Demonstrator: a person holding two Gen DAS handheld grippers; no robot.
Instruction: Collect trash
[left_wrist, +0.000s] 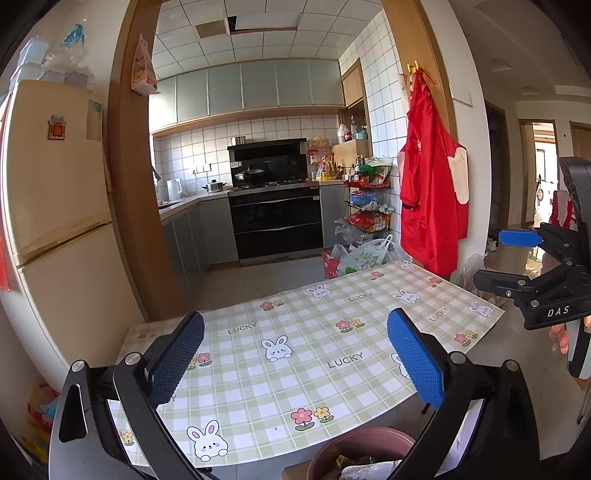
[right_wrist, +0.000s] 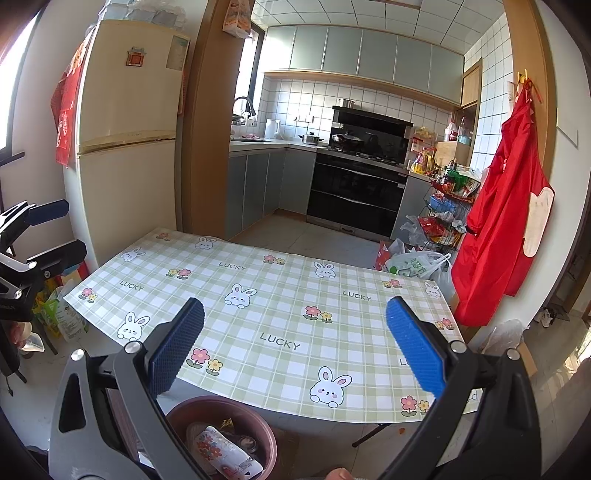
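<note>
One bench (right_wrist: 280, 302) with a checked rabbit-print cloth stands bare in the middle. Two grippers hang over its near edge: the left gripper (left_wrist: 295, 354) and the right gripper (right_wrist: 295, 347), each with its two blue fingers (right_wrist: 177, 347) spread wide, grasping nothing. One pink bin (right_wrist: 258, 424) sits on the floor just below the near edge, holding a printed wrapper (right_wrist: 225, 454) and perhaps other scraps, hard to make out.

A table (right_wrist: 280, 332) covered in a green checked cloth with rabbits stands near. Beyond it an open kitchen has white tiled walls (right_wrist: 295, 99), grey cabinets (right_wrist: 255, 184) and a black oven (right_wrist: 354, 195). A cream fridge (right_wrist: 125, 140) stands far left; a red apron (right_wrist: 495, 236) hangs right. Daylight falls across the pale floor (right_wrist: 314, 236).
</note>
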